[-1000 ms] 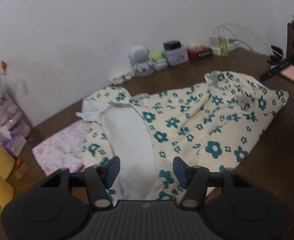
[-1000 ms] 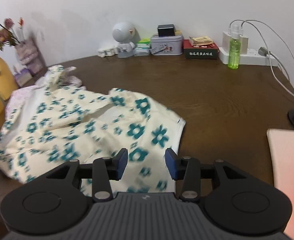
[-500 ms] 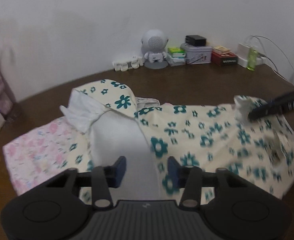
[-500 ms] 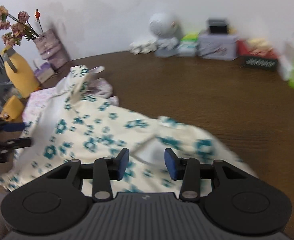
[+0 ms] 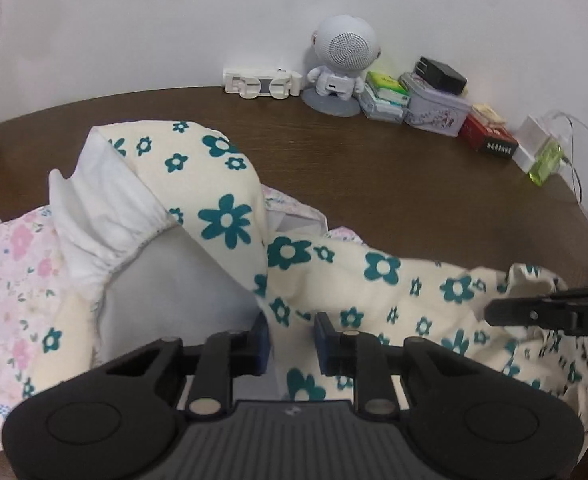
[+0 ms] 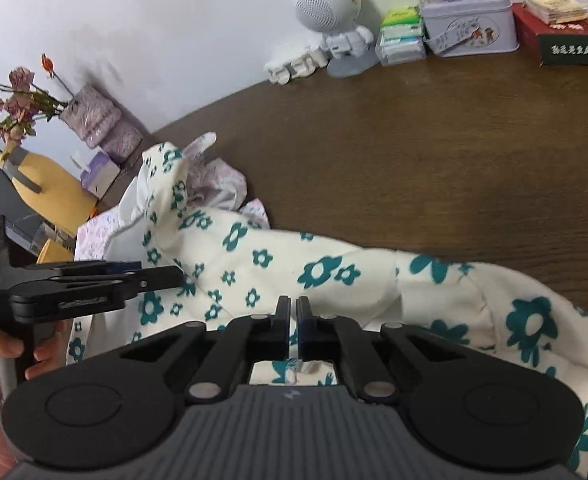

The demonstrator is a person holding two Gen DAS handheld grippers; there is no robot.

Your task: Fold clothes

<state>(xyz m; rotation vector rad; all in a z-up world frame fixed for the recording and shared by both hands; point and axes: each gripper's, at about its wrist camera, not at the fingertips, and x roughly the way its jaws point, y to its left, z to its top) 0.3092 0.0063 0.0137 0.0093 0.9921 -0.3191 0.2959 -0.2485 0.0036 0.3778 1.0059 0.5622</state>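
Currently, garment: a cream floral garment [image 5: 374, 280] with teal flowers is draped across the dark wooden surface [image 5: 394, 184], partly over a pink floral cloth [image 5: 9, 264].
Garment state: its white lining [image 5: 105, 216] is turned outward at an elasticated edge, and the fabric is bunched, not flat.
Left gripper [image 5: 291, 338]: its fingers are parted, with floral fabric lying between them; whether the cloth is touched cannot be told.
Right gripper [image 6: 292, 320]: its fingers are clenched almost together, and a fold of the floral garment appears to be pinched between them.
Progress: folding is judged to be at an early stage; no neat fold is seen yet.
Remaining: the garment is still to be smoothed, folded over and squared up.
Background: a white astronaut-shaped speaker [image 6: 330, 20], a lilac tin [image 6: 468, 26] and a red box [image 6: 566, 42] are lined up by the wall.
Writing: pale characters are printed on the red box, too small to be read; embossed lettering on the grippers is illegible.
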